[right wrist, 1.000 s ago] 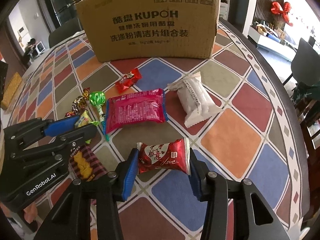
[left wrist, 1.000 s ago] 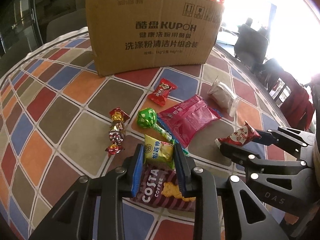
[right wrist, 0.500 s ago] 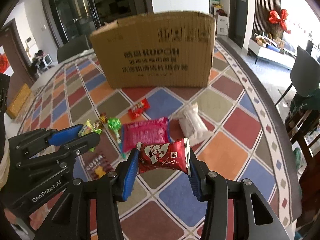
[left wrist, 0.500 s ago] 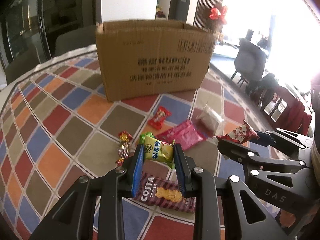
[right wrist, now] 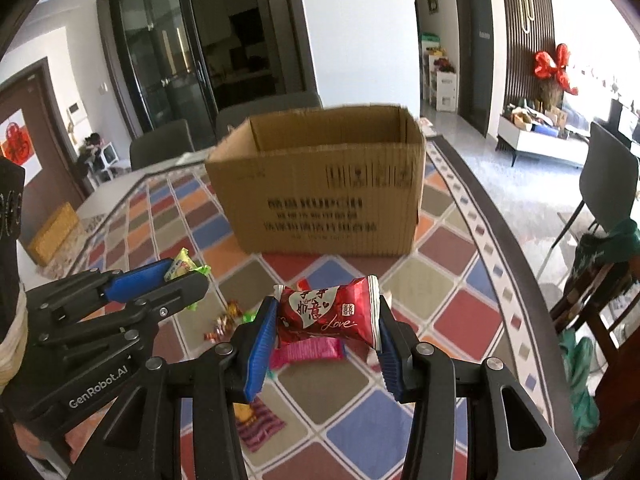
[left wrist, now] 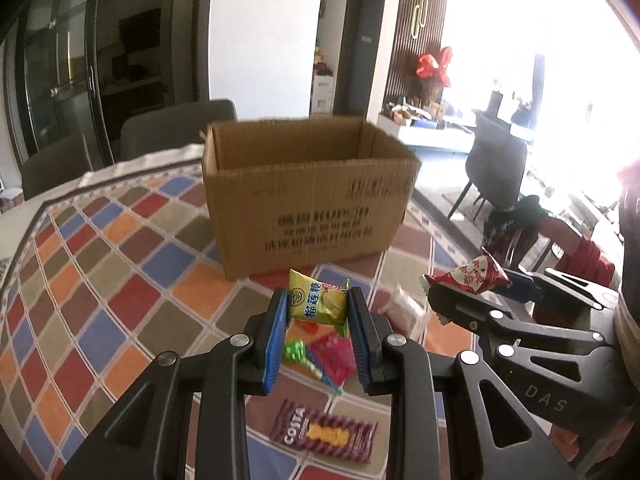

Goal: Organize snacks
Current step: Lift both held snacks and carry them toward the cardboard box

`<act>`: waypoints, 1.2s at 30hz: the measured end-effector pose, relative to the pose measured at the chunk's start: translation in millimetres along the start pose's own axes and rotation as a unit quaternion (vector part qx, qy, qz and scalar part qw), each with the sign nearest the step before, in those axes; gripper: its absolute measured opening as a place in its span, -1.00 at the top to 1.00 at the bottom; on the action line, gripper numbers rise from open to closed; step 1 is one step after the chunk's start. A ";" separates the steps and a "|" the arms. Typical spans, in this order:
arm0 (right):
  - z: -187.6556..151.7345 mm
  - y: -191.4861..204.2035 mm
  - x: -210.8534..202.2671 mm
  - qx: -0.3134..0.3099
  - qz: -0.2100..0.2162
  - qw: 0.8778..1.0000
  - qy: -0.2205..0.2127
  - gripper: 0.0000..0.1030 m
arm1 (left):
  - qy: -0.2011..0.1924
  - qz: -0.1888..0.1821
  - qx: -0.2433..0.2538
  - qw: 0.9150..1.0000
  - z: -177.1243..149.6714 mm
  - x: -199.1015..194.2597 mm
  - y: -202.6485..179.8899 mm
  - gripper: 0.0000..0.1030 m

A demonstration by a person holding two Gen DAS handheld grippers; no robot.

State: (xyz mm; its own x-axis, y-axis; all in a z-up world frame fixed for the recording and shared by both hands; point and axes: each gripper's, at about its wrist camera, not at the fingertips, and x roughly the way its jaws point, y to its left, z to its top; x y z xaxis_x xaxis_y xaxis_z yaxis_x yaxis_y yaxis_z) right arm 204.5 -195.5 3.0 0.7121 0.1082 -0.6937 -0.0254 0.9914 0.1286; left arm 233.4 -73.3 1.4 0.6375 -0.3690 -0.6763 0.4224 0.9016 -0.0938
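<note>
My left gripper (left wrist: 318, 312) is shut on a yellow-green durian candy packet (left wrist: 316, 302), held in the air above the table. My right gripper (right wrist: 326, 320) is shut on a red "Love" snack packet (right wrist: 328, 310), also lifted. Each gripper shows in the other's view: the right gripper (left wrist: 472, 286) at the right, the left gripper (right wrist: 186, 274) at the left. An open cardboard box (left wrist: 308, 196) stands behind both, its inside visible from above. On the table below lie a Costa Coffee biscuit pack (left wrist: 324, 436), a pink packet (left wrist: 332, 354), a green candy (left wrist: 294, 350) and a white packet (left wrist: 402, 310).
The table carries a cloth (left wrist: 120, 280) of coloured diamonds, with its rounded edge (right wrist: 508, 248) at the right. Small wrapped candies (right wrist: 224, 322) lie left of the pink packet (right wrist: 308, 350). Grey chairs (left wrist: 176, 126) stand behind the box, another chair (right wrist: 608, 184) at the right.
Both grippers have risen with their packets and tilted up. The box now looks smaller and its open top shows; the snacks on the table lie farther below.
</note>
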 end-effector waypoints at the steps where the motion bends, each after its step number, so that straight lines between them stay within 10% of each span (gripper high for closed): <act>1: 4.0 0.0 -1.7 0.000 0.000 1.000 -0.005 0.08 | -0.006 0.001 0.000 1.000 5.1 -2.0 0.2 0.42; 20: 91.8 9.1 -21.9 -0.021 0.001 0.996 -0.092 0.08 | -0.059 0.020 0.000 0.998 82.7 -15.4 18.4 0.42; 36: 150.4 11.9 9.5 -0.039 -0.009 0.996 -0.078 0.08 | -0.043 0.039 0.012 0.998 130.0 19.1 43.3 0.41</act>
State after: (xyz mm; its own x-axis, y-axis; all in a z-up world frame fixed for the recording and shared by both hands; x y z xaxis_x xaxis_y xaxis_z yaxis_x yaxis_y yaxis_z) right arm 316.5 -193.8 104.5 0.8130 0.0826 -0.5764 -0.0606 0.9965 0.0574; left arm 347.6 -70.7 79.4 0.7209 -0.3175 -0.6160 0.3848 0.9227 -0.0252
